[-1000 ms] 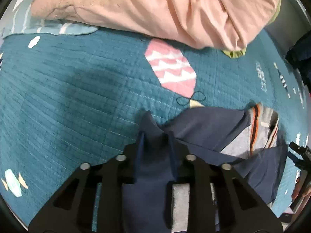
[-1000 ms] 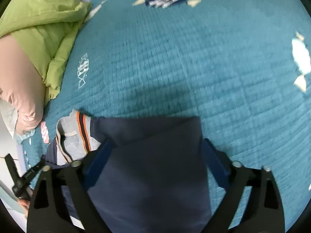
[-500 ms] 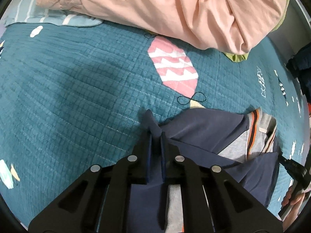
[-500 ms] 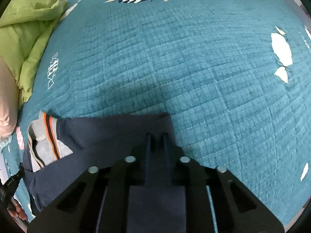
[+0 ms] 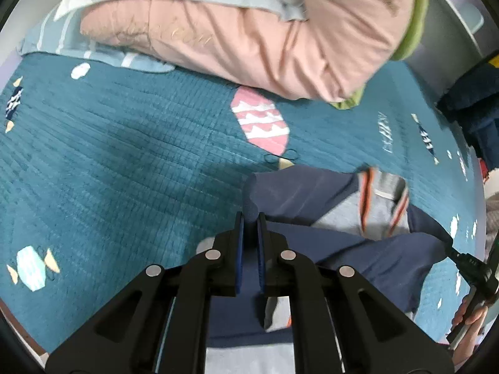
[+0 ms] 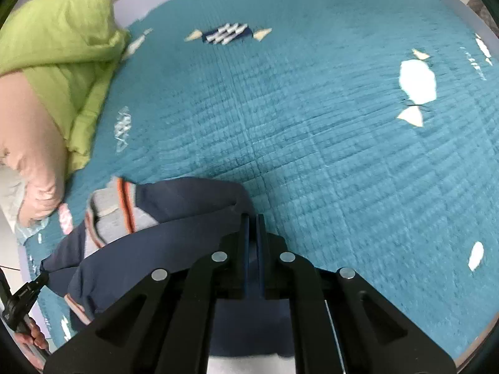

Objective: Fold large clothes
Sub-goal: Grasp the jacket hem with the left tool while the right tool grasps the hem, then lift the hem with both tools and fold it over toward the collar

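One navy garment (image 5: 312, 193), two hand-held grippers (image 5: 249, 218)

I've pinched both grippers, left (image 5: 249, 215) & right (image 6: 253, 216), shut on navy garment (image 5: 299, 193); its edge now lifted, bunched toward 12 o'clock.

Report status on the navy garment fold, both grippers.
Left hand-held gripper shut on navy garment. Right hand-held gripper shut on its other corner. Garment partly on teal quilt. Pink bedding beyond, not in the way.
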`<state>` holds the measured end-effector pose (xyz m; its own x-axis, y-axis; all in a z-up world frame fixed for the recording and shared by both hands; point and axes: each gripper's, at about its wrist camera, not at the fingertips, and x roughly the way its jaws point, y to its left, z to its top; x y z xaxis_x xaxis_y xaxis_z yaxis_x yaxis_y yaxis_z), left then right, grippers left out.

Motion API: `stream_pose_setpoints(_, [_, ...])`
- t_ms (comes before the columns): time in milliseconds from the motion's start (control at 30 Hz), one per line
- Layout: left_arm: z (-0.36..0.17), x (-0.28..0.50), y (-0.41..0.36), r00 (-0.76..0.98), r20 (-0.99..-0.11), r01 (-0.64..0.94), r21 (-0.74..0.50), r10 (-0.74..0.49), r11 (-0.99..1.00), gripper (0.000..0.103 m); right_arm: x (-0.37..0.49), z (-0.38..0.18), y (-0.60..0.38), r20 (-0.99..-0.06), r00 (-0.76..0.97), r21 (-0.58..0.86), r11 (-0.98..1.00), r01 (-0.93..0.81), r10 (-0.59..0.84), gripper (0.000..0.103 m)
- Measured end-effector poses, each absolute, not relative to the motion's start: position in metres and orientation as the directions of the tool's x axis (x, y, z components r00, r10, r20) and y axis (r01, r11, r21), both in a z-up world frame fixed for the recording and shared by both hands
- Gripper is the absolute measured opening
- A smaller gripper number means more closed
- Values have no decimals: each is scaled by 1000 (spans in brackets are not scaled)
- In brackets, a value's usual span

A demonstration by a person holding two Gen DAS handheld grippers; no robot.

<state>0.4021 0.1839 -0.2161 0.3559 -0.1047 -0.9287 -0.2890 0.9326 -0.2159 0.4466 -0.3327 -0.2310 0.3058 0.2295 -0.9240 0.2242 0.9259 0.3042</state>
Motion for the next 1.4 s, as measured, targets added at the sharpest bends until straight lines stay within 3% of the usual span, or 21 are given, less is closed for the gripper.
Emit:
stream_pose_setpoints(267, [-176,359,173,396,-913,-238,-207,-100,949,7,400,-183,-331,-898,366,333,921,203,244,4])
stream_pose_setpoints(600, [-146,260,167,419,-897,-111,-204,-140,973,7,300,-155,-339,-885,375,313,949,38,277,4])
stream_pose_setpoints(833, [-169,180,165,371,-914,-53,-198,-164,979,7,217,-182,-359,-896,306,339,941,2,322,4])
stream_pose_setpoints(1000, [-217,123,161,283,-945,-25,-179,-165,983,7,158,-245,-361,-952,172,251,967,-40,254,1])
stream_pose_setpoints(1100, [-244,106,159,241,-962,-22,-141,-132,990,7,142,-278,-370,-968,48,249,968,23,248,5])
stream_pose_setpoints(1167, [-259,96,156,208,-970,-21,-133,-126,991,8,139,-268,-377,-959,93,273,961,33,269,6])
stream_pose_setpoints(1233, [-261,89,153,205,-969,-10,-141,-136,990,9,139,-251,-377,-957,136,259,966,7,256,15])
stream_pose_setpoints(1300, [-257,83,152,211,-967,2,-145,-142,989,16,139,-239,-372,-958,171,230,973,-11,228,57])
stream_pose_setpoints(1367, [-252,75,155,219,-958,-7,-193,-187,981,39,142,-232,-364,-950,201,238,971,-25,238,66])
stream_pose_setpoints(1400, [-248,72,156,226,-951,-14,-219,-210,976,44,145,-231,-358,-944,197,263,964,-27,263,66])
